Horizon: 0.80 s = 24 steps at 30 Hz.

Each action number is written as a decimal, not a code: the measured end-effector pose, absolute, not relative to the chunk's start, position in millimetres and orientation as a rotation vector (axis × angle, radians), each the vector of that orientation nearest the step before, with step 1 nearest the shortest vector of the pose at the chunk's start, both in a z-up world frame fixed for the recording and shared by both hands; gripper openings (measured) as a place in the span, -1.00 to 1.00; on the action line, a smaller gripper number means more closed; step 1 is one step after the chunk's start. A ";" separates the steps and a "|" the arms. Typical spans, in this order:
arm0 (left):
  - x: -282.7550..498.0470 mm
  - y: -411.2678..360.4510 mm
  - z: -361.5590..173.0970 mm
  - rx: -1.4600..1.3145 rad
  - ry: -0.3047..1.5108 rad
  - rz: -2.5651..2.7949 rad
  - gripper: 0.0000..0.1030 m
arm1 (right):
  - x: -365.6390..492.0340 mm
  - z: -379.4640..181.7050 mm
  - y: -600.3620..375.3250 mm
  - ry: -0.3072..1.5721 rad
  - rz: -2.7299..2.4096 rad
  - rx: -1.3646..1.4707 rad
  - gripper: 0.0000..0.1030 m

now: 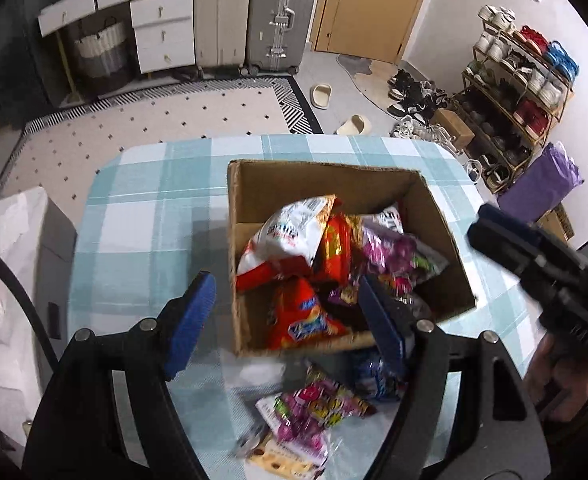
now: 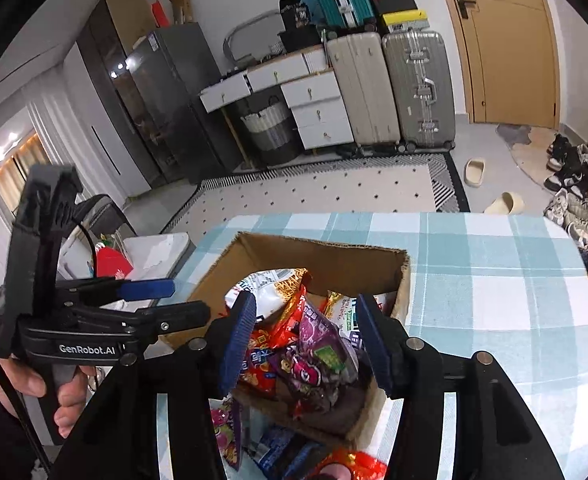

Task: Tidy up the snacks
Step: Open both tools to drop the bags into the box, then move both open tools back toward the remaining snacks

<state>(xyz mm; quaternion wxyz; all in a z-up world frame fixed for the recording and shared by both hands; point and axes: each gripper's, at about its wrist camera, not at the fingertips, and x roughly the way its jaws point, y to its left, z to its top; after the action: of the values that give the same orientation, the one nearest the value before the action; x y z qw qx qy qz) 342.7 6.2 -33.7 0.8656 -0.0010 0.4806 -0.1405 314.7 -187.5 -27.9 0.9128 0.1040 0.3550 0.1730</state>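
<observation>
An open cardboard box [image 1: 434, 216] stands on the blue checked table [image 1: 154, 200] and holds several snack bags: a white and red one [image 1: 286, 236], orange ones [image 1: 306, 320] and a purple one [image 1: 390, 252]. My left gripper [image 1: 286, 316] is open and empty over the box's near left corner. My right gripper [image 2: 306, 340] is open and empty above the box [image 2: 334, 256], over the purple bag [image 2: 318, 356]. More snack bags lie loose on the table in front of the box: a pink one [image 1: 314, 408] and a blue one [image 2: 278, 448].
The right gripper shows at the right edge of the left wrist view [image 1: 534, 264]; the left one shows at left in the right wrist view [image 2: 106, 312]. A white bag [image 1: 2, 280] lies left of the table. Suitcases [image 1: 254, 12], drawers and a shoe rack [image 1: 514, 92] stand around the room.
</observation>
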 end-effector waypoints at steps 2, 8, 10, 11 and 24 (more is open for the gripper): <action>327.1 10.9 -30.0 0.010 0.985 -0.281 0.40 | 301.7 -23.0 -191.3 0.704 0.351 0.210 0.09; 269.2 29.6 -17.6 -0.028 0.886 -0.252 0.53 | 258.7 -13.9 -197.7 0.654 0.356 0.227 0.29; 248.9 34.4 -13.6 -0.015 0.854 -0.232 0.55 | 241.1 -10.7 -199.3 0.628 0.352 0.240 0.45; 236.5 38.3 -12.0 -0.023 0.841 -0.229 0.56 | 229.4 -8.8 -200.1 0.610 0.351 0.246 0.53; 124.1 59.8 -34.0 -0.135 0.754 -0.165 0.68 | 110.7 -19.5 -194.7 0.526 0.385 0.233 0.83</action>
<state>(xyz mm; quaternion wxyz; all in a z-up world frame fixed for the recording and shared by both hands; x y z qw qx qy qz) 124.1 59.8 -34.0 0.9242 -0.0657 0.3675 -0.0802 110.6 -194.7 -19.5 0.9408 0.1140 0.2576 0.1888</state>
